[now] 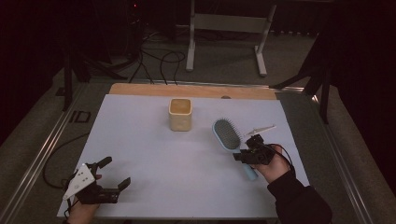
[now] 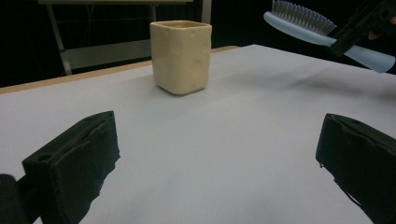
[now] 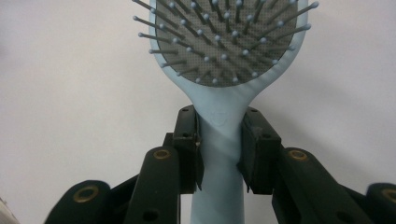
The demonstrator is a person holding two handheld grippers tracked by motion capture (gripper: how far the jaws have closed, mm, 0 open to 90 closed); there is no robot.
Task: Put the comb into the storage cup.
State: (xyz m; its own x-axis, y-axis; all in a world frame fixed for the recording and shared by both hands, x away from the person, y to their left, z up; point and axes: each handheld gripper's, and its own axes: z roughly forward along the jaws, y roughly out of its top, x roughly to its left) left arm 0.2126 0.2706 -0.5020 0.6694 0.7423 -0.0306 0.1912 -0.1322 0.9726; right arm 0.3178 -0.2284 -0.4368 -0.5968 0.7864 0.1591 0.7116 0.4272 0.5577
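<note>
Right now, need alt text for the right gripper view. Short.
The right gripper clamps its two black jaws on the neck of a light blue hairbrush, just below the head. The bristled grey pad faces the camera, above a plain white table cover.

Pale-blue hairbrush [image 1: 227, 134], cream-yellow cup [image 1: 180, 114], white table sheet [image 1: 163, 154].

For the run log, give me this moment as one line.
right tool: shut on hairbrush handle, lifted off table | left tool: open, empty | cream square cup: upright, mid-table
</note>
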